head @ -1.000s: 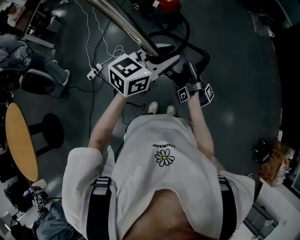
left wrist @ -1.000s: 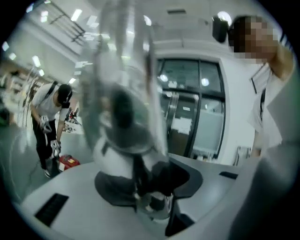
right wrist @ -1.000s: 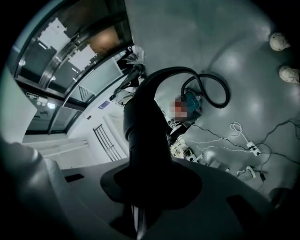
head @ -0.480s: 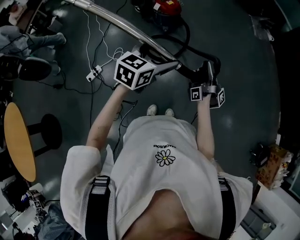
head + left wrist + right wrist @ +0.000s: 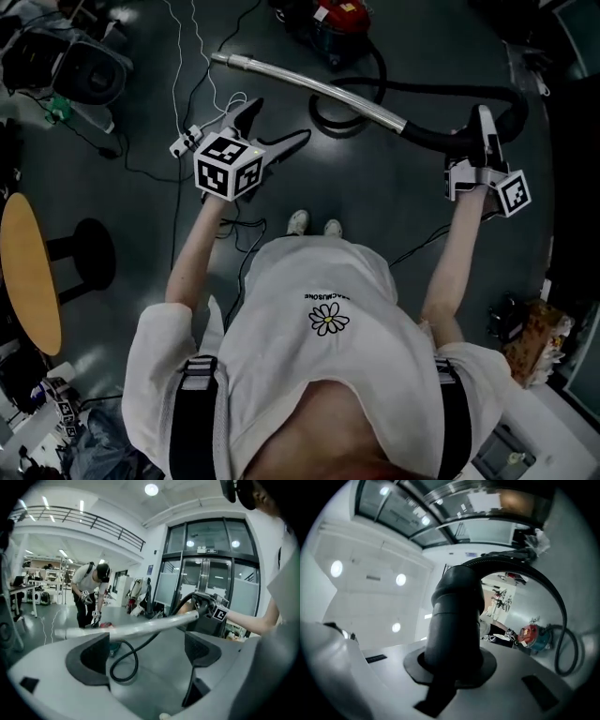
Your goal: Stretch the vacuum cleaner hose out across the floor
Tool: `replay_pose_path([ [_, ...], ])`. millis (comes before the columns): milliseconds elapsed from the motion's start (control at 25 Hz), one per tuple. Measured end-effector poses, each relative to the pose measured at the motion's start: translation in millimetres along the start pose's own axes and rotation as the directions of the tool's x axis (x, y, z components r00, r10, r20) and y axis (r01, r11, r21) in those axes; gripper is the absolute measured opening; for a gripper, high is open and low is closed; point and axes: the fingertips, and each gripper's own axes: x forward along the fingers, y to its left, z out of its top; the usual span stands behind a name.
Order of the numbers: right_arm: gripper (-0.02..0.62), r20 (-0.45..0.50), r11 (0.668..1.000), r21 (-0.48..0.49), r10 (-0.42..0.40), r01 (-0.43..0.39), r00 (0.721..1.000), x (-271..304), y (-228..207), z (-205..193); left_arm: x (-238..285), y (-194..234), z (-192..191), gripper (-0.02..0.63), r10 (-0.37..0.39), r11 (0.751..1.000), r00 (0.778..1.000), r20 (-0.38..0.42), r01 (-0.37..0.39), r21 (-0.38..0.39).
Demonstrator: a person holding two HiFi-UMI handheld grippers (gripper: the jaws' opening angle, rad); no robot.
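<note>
The silver wand (image 5: 309,87) hangs slanted above the floor and joins the black handle (image 5: 441,139). From there the black hose (image 5: 422,89) curves back to the red vacuum cleaner (image 5: 330,17), with a loop (image 5: 323,117) on the floor. My right gripper (image 5: 483,141) is shut on the handle (image 5: 457,620), which fills the right gripper view. My left gripper (image 5: 277,122) is open, its jaws just opened, nothing between them; it sits nearer me than the wand and apart from it. The left gripper view shows the wand (image 5: 140,626) beyond the wide pads (image 5: 93,656).
A white power strip (image 5: 187,141) with thin cables lies on the floor by the left gripper. A round wooden table (image 5: 28,272) and a stool (image 5: 89,253) stand at left, an office chair (image 5: 75,70) at top left. Another person (image 5: 91,592) bends over farther off.
The left gripper let go of the wand, opened and dropped back toward me. The right gripper swung right and up with the handle, carrying the wand farther out.
</note>
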Motion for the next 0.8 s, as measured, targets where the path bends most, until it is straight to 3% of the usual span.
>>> replay_pose_path([
  [80,0.067,-0.198,0.980,-0.197,0.001,-0.040,0.980,19,36,-18,-1,-5,26,0.480,-0.035,0.998,0.995,0.090,0.030,0.061],
  [120,0.067,-0.325,0.949,-0.300,-0.002,-0.101,0.946,29,56,-38,1,-13,37,0.480,-0.068,0.991,0.991,0.115,0.054,0.120],
  [160,0.067,-0.466,0.898,-0.396,-0.018,-0.190,0.884,36,76,-66,4,-22,47,0.480,-0.108,0.978,0.986,0.126,0.083,0.192],
  [200,0.067,-0.609,0.824,-0.479,-0.062,-0.304,0.790,39,91,-99,7,-34,56,0.480,-0.153,0.957,0.980,0.129,0.114,0.267],
  [240,0.067,-0.736,0.722,-0.535,-0.144,-0.438,0.661,33,98,-133,9,-46,65,0.480,-0.199,0.931,0.971,0.134,0.145,0.334],
  [280,0.069,-0.821,0.599,-0.552,-0.266,-0.580,0.506,21,99,-165,9,-58,75,0.480,-0.245,0.904,0.958,0.149,0.170,0.392],
  [320,0.069,-0.840,0.472,-0.527,-0.417,-0.707,0.348,5,93,-189,6,-68,87,0.480,-0.285,0.879,0.942,0.176,0.183,0.440],
  [360,0.069,-0.793,0.363,-0.481,-0.568,-0.798,0.220,-12,83,-202,1,-76,98,0.480,-0.311,0.858,0.928,0.205,0.182,0.481],
  [400,0.069,-0.715,0.287,-0.441,-0.685,-0.850,0.140,-26,70,-204,-2,-80,105,0.480,-0.321,0.841,0.921,0.219,0.171,0.512],
  [440,0.069,-0.642,0.239,-0.427,-0.759,-0.872,0.107,-33,61,-196,-3,-81,104,0.480,-0.314,0.829,0.927,0.204,0.163,0.535],
  [480,0.069,-0.583,0.199,-0.439,-0.805,-0.876,0.109,-35,56,-183,-2,-81,96,0.480,-0.295,0.816,0.941,0.168,0.156,0.556],
  [520,0.069,-0.525,0.150,-0.458,-0.841,-0.876,0.131,-34,53,-168,0,-82,85,0.480,-0.270,0.801,0.952,0.144,0.139,0.583],
  [600,0.069,-0.401,0.017,-0.454,-0.897,-0.891,0.188,-30,51,-142,-2,-84,74,0.480,-0.231,0.785,0.957,0.174,0.078,0.614],
  [720,0.067,-0.271,-0.192,-0.386,-0.912,-0.902,0.309,-21,54,-117,-8,-81,84,0.480,-0.229,0.822,0.944,0.239,0.056,0.567],
  [800,0.067,-0.253,-0.313,-0.356,-0.875,-0.880,0.413,-9,70,-109,-3,-93,84,0.482,-0.303,0.801,0.938,0.168,0.155,0.578],
])
